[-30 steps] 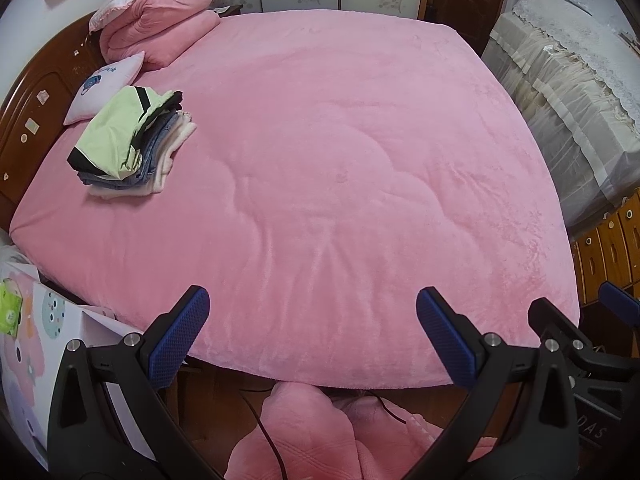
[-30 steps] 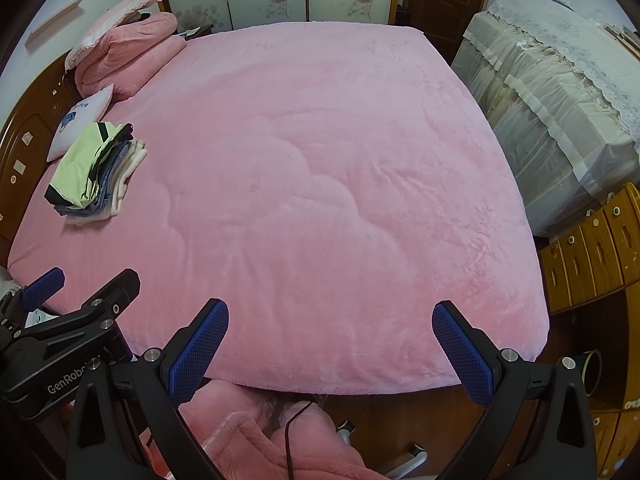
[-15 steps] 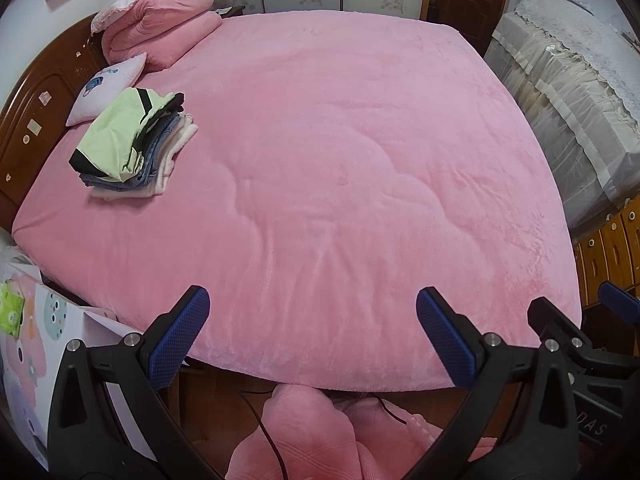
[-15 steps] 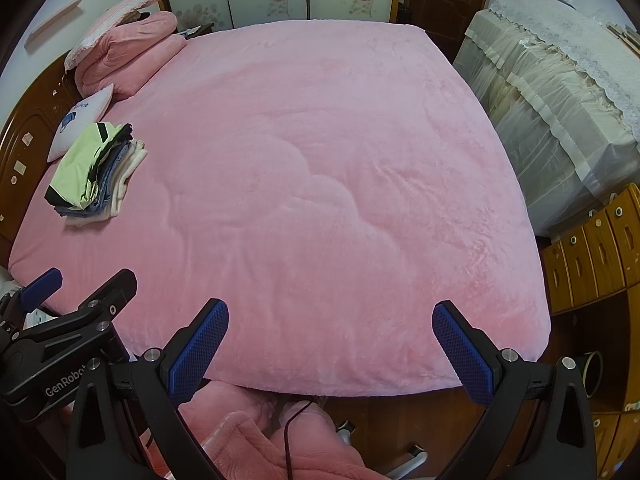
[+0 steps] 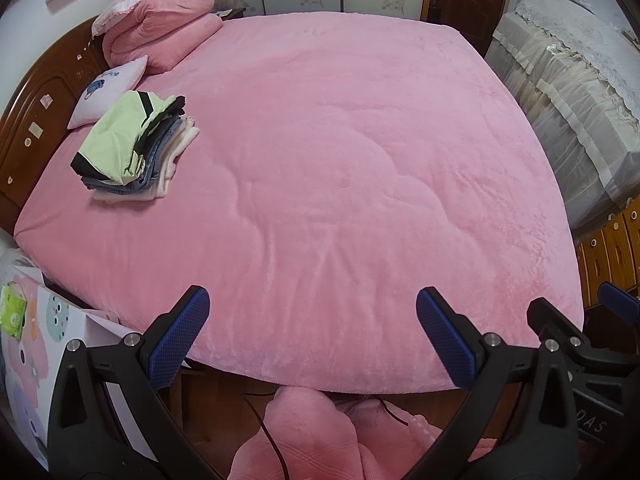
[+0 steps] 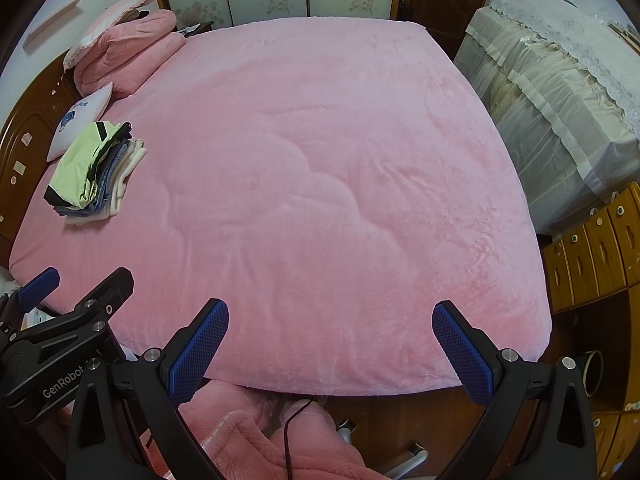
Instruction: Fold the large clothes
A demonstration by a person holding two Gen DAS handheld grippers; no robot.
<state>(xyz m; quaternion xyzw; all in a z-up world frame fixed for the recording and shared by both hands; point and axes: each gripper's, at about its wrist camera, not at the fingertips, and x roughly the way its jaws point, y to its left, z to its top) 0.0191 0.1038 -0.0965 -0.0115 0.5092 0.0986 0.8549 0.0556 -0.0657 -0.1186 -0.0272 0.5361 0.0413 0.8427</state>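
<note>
Lighting: soft, even indoor light; I see no hard shadows on the pink bedspread (image 5: 340,152), only faint sheen along its plush creases. Dimmer under the bed's near edge. Focus: sharp across both wrist views. Distortion: strong fisheye bowing, black vignette at all corners; the wooden headboard (image 6: 24,152) curves markedly.
</note>
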